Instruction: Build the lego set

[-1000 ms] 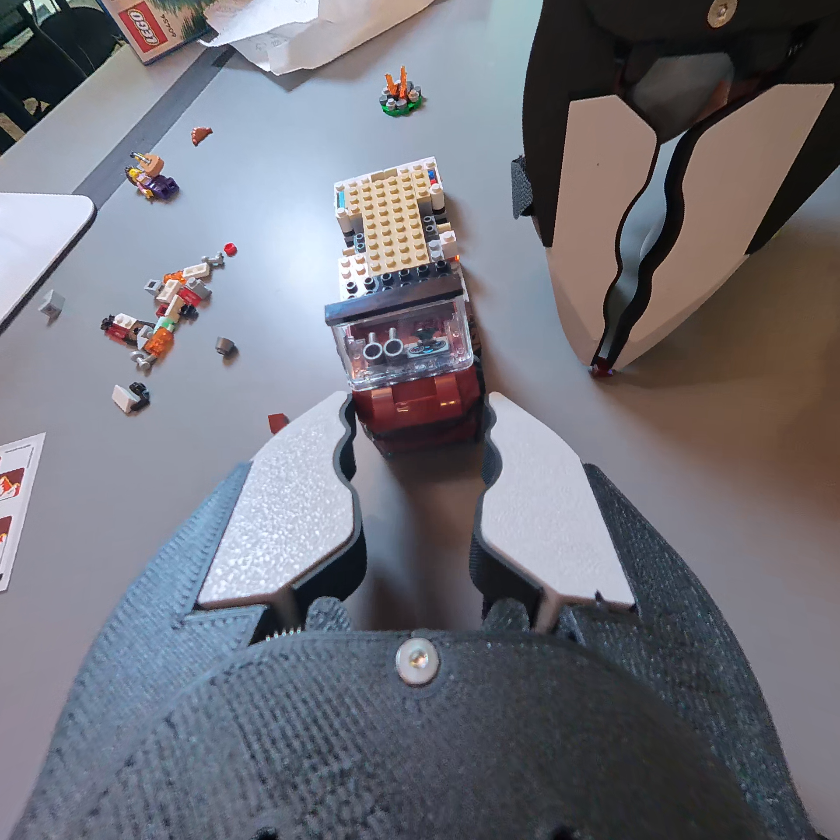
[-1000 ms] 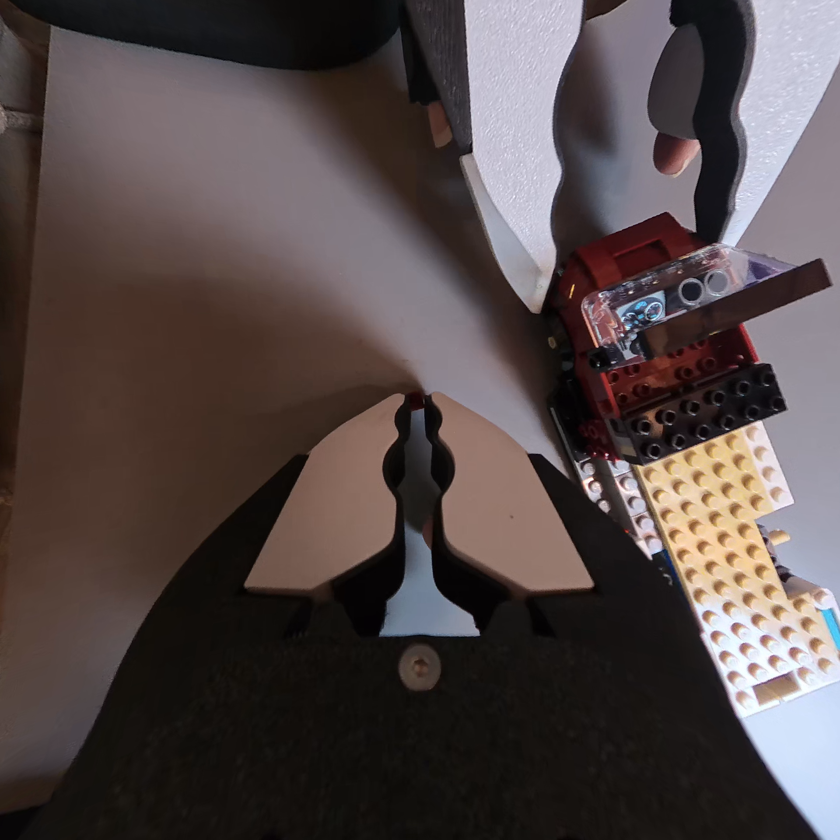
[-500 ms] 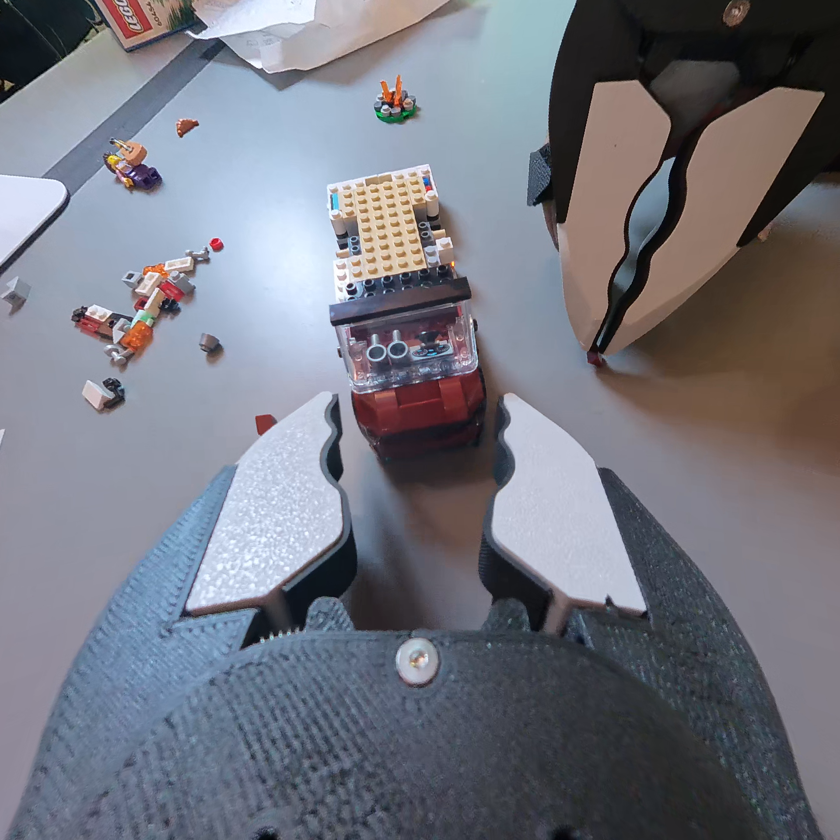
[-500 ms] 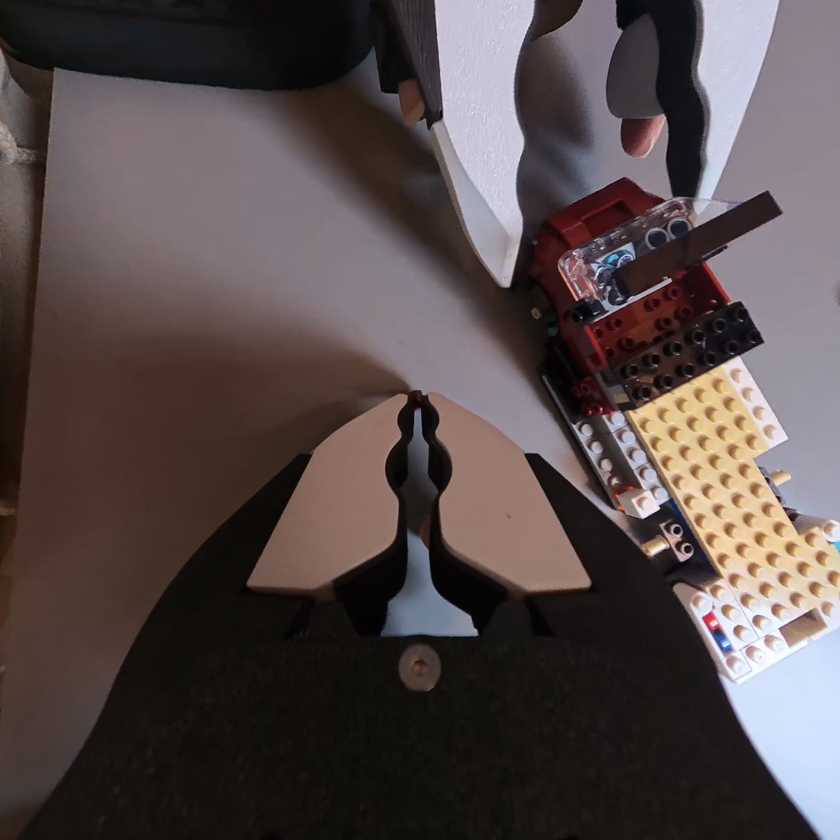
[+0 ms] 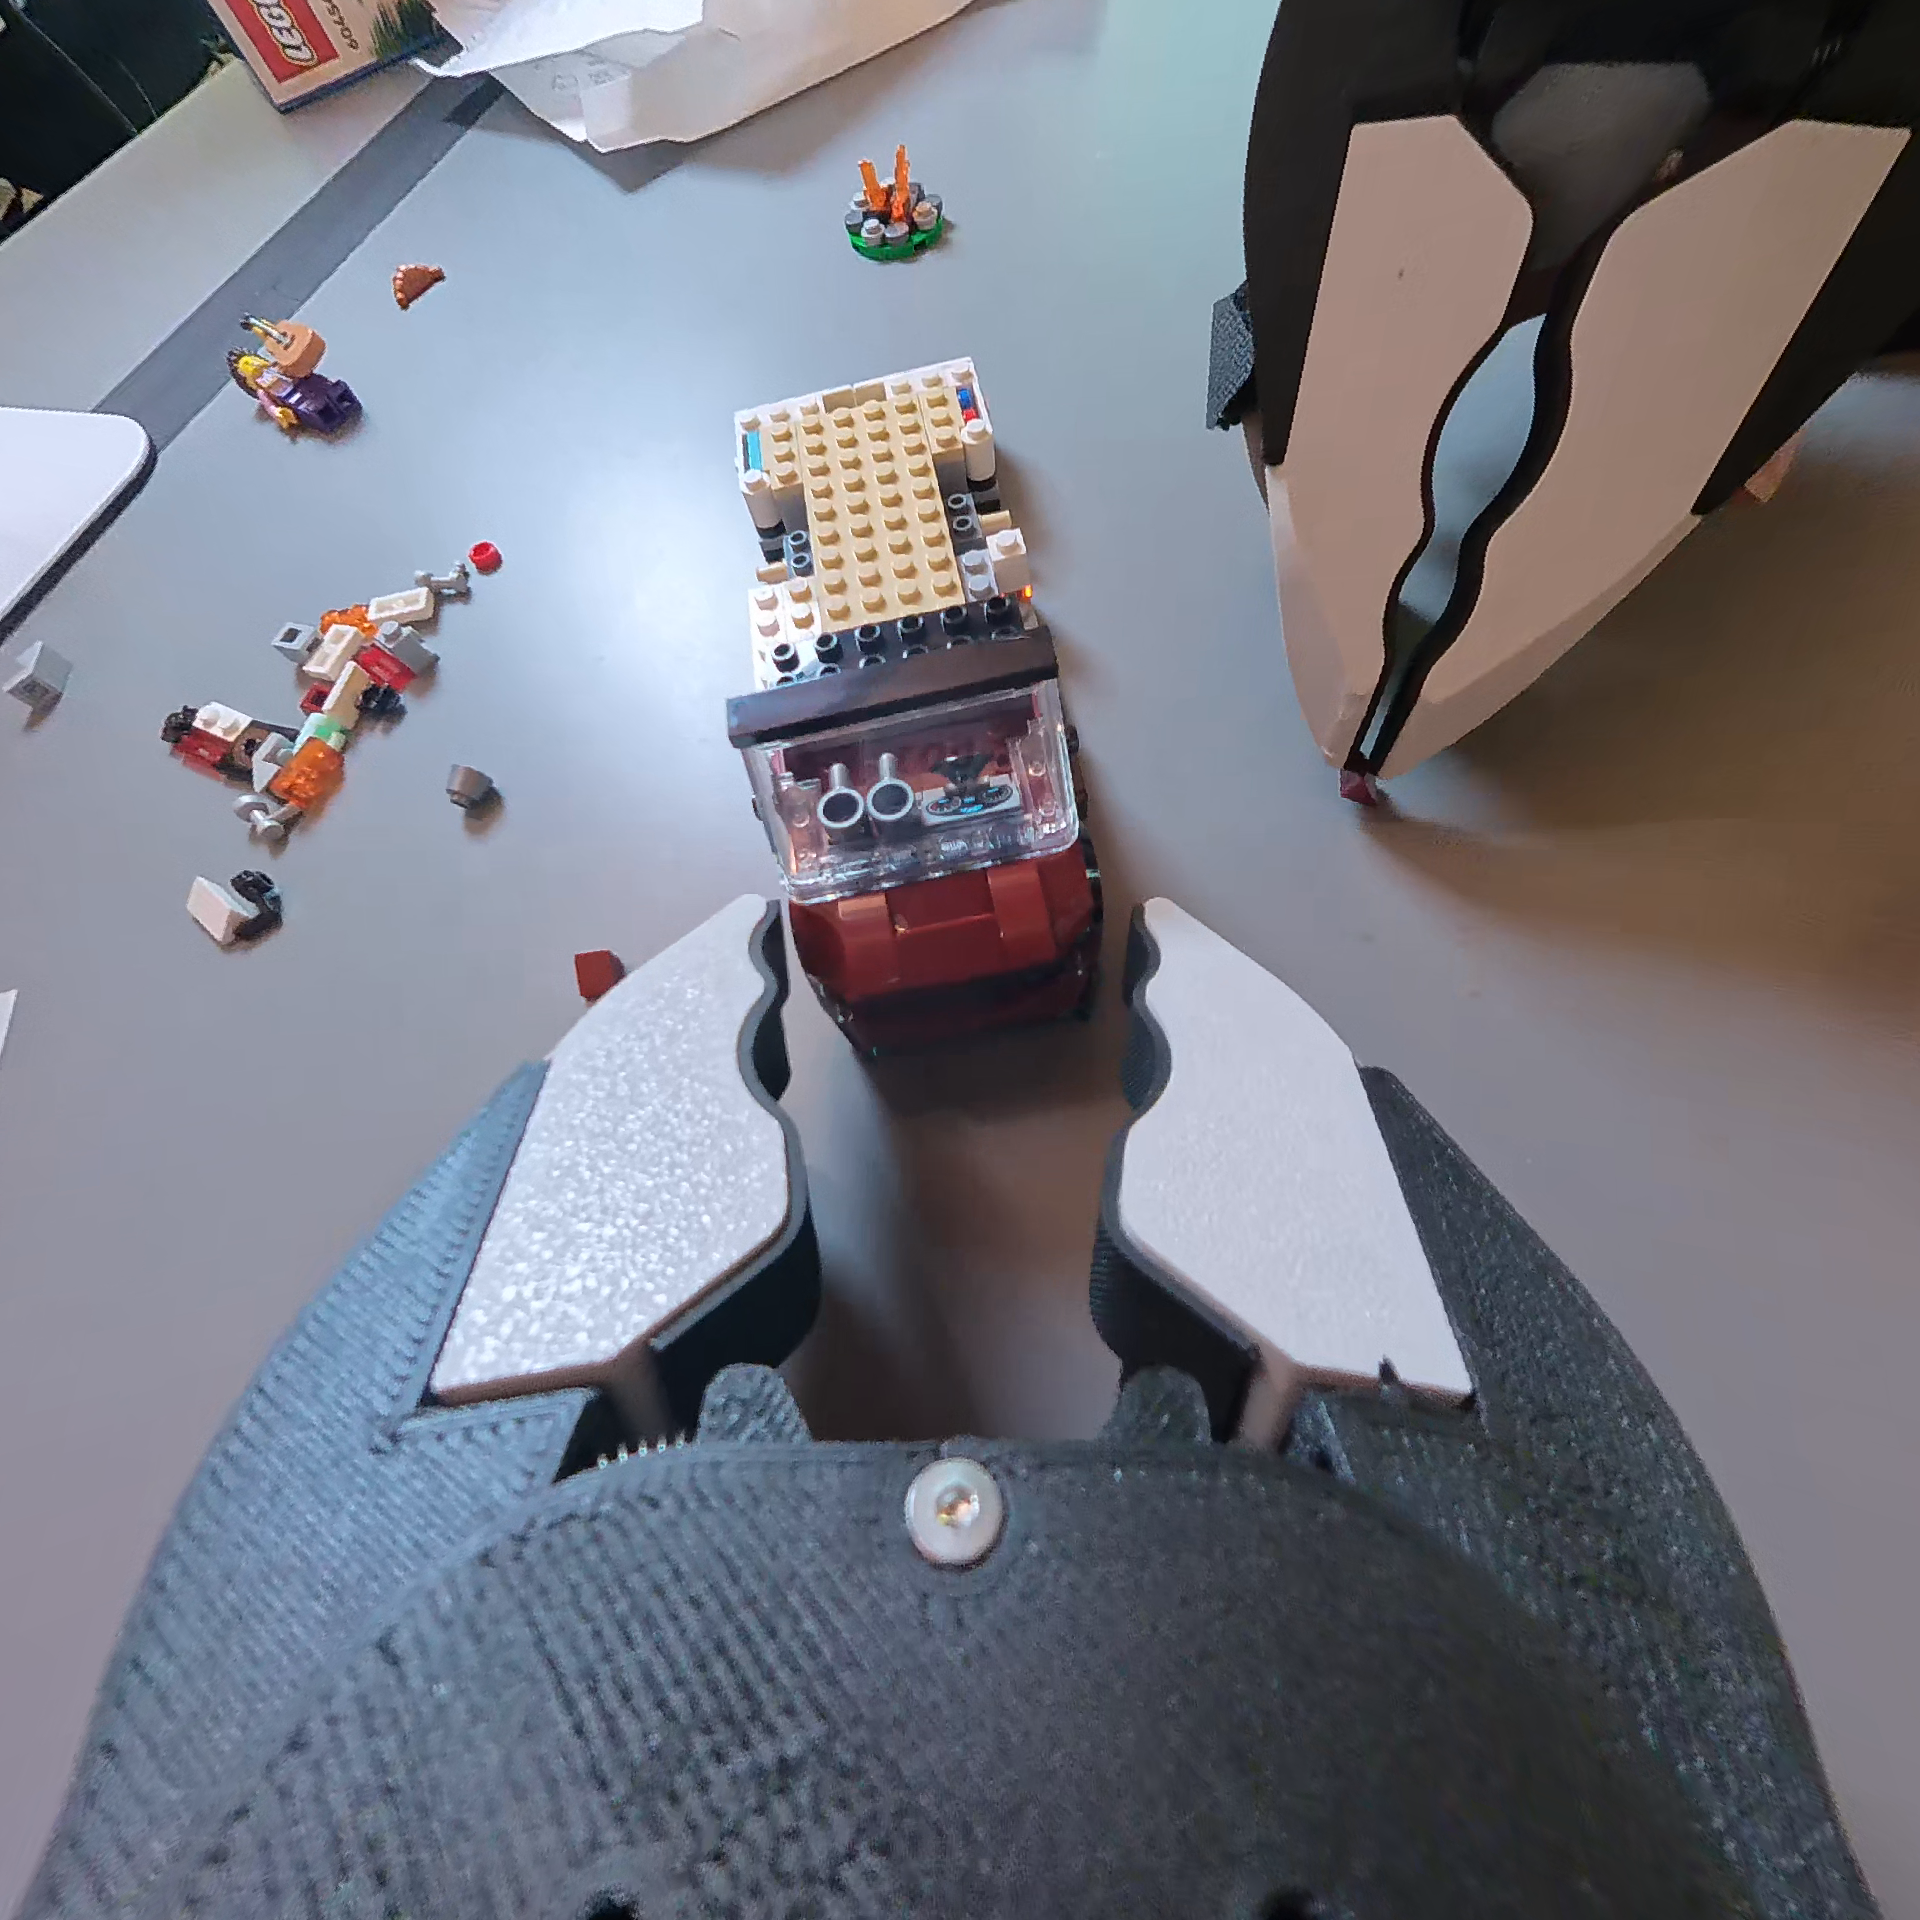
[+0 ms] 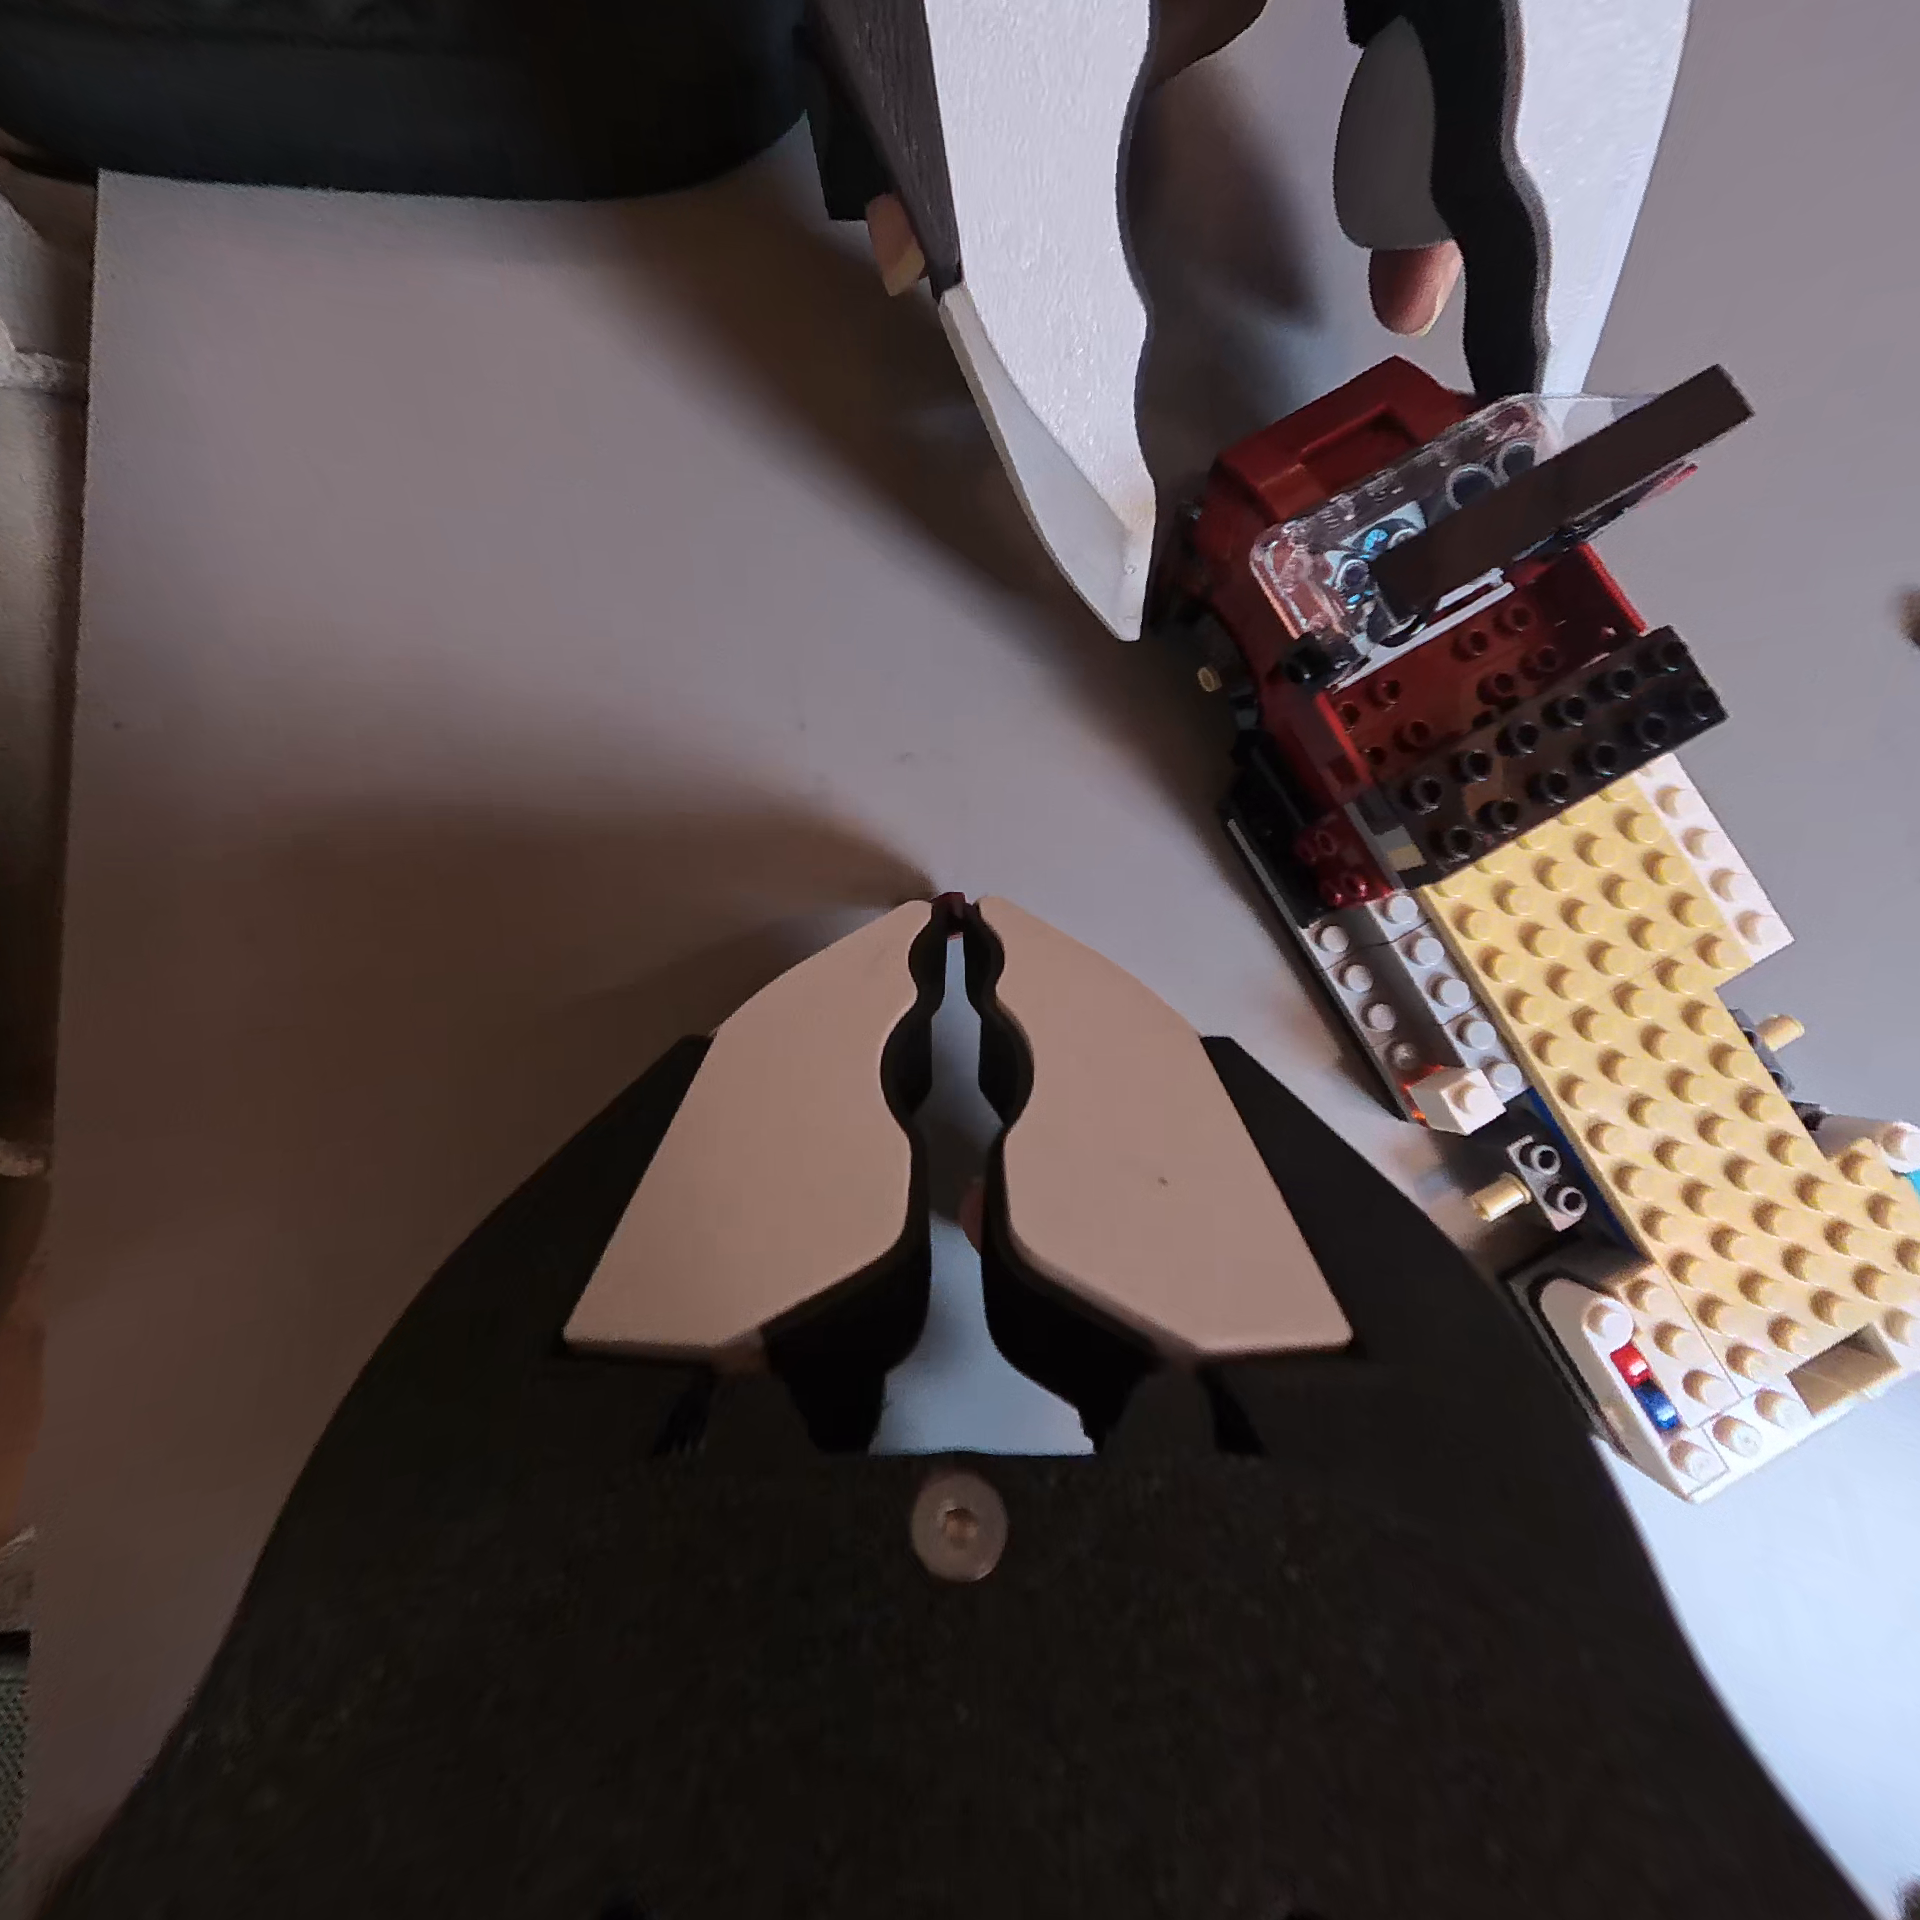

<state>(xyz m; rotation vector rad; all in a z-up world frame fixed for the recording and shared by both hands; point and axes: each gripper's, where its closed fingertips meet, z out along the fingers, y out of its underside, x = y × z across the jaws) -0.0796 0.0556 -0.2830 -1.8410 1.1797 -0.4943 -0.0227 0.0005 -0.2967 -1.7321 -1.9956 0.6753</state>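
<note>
A brick-built vehicle with a dark red hood, a clear windscreen and a tan studded deck stands on the grey table. It also shows in the right wrist view. My left gripper is open, and its tips flank the hood's front. The left pad lies close to the hood and the right pad stands clear of it. Its white fingers show from the other side. My right gripper is shut on a small dark red piece. In the left wrist view it holds that piece at the table, right of the vehicle.
Loose small bricks, a grey cone and a dark red brick lie left of the vehicle. A small campfire build, minifigure parts, a box and paper lie farther back. The left tips stand about 5 cm off the dark red brick.
My left gripper's jaws widened away from the hood's sides and drew back a little, then edged forward again. My right gripper stayed shut on the small dark red piece.
</note>
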